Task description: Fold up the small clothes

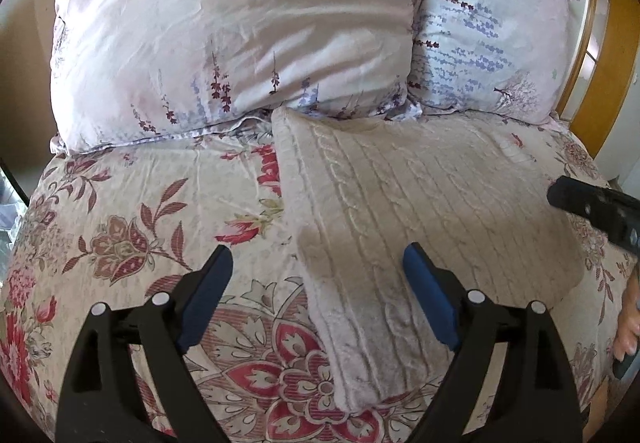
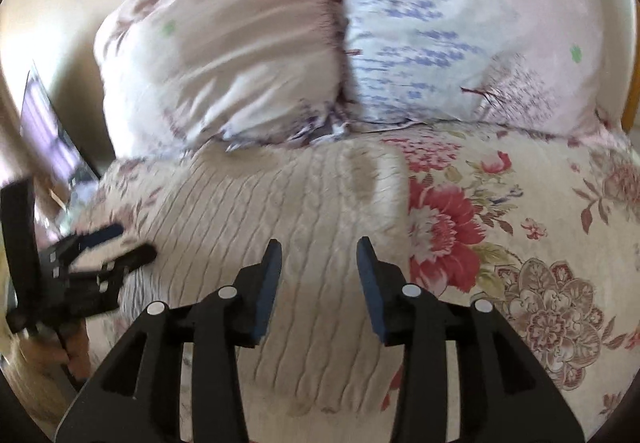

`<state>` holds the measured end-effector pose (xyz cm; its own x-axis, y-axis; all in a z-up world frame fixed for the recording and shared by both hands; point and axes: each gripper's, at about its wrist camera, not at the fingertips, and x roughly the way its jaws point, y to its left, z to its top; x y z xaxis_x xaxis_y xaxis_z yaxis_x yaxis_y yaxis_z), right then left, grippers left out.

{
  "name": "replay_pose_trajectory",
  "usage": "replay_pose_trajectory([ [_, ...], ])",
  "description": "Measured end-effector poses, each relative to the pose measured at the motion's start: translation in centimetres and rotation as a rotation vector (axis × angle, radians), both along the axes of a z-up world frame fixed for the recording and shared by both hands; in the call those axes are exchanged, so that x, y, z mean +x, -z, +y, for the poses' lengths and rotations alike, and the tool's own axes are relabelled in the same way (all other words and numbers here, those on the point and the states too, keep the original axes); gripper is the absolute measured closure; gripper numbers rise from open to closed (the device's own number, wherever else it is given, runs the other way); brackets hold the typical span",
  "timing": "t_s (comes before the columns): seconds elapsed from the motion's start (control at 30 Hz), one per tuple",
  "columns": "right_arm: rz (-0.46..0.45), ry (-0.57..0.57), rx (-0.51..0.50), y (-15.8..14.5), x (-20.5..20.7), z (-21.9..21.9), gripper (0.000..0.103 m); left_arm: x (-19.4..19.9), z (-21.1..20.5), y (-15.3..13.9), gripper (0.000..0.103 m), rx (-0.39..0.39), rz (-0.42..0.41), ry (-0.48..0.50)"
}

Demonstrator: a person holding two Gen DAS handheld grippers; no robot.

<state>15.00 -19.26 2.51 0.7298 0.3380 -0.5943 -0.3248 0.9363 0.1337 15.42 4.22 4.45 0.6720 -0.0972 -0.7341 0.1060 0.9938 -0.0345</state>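
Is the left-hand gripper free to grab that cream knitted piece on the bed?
Probably yes. The left gripper stands open right over the knitted garment, nothing lies between, and the right gripper holds nothing.

Two close downward views, sharing the sweater [image 1: 420, 211].

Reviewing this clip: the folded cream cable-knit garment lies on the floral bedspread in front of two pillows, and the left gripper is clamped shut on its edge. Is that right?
Not quite. The left gripper is open, its blue pads spread wide on either side of the garment's edge with nothing pinched, as the left wrist view shows. The rest holds: the cream cable-knit garment lies on the floral bedspread in front of the two pillows.
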Motion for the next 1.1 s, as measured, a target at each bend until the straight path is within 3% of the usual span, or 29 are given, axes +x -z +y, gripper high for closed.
replay_pose_trajectory([
  [0.07,0.005,-0.015,-0.051,0.8,0.0,0.9,0.061,0.0,-0.1,0.4,0.015,0.012,0.005,0.001],
  [0.17,0.088,0.047,-0.161,3.4,1.3,1.5,0.05,0.5,-0.1,1.0,0.014,0.007,0.022,0.007],
  [0.3,0.102,0.097,-0.1,4.0,2.2,1.1,0.043,1.4,0.0,1.8,0.011,-0.021,0.036,0.001],
  [0.43,0.06,0.107,-0.103,3.5,0.5,1.3,0.038,0.6,0.5,1.3,0.01,-0.055,0.015,-0.012],
  [0.53,0.006,0.158,-0.071,3.0,-1.4,0.2,0.006,-1.3,1.0,0.9,0.005,-0.06,-0.021,-0.02],
  [0.57,-0.019,0.18,-0.074,2.7,-2.1,-0.2,0.004,-1.9,1.2,0.9,0.002,-0.049,-0.03,-0.033],
  [0.73,-0.042,0.275,-0.07,2.9,-4.5,-2.3,0.001,-4.7,2.1,1.3,0.002,-0.062,-0.034,-0.081],
  [0.9,0.006,0.244,-0.038,4.0,-5.9,-2.6,0.001,-6.0,2.0,2.5,0.002,-0.118,0.044,-0.093],
  [1.1,0.066,0.238,-0.084,5.8,-6.3,-1.3,0.001,-7.1,-0.5,3.7,0.002,-0.005,0.088,-0.081],
])
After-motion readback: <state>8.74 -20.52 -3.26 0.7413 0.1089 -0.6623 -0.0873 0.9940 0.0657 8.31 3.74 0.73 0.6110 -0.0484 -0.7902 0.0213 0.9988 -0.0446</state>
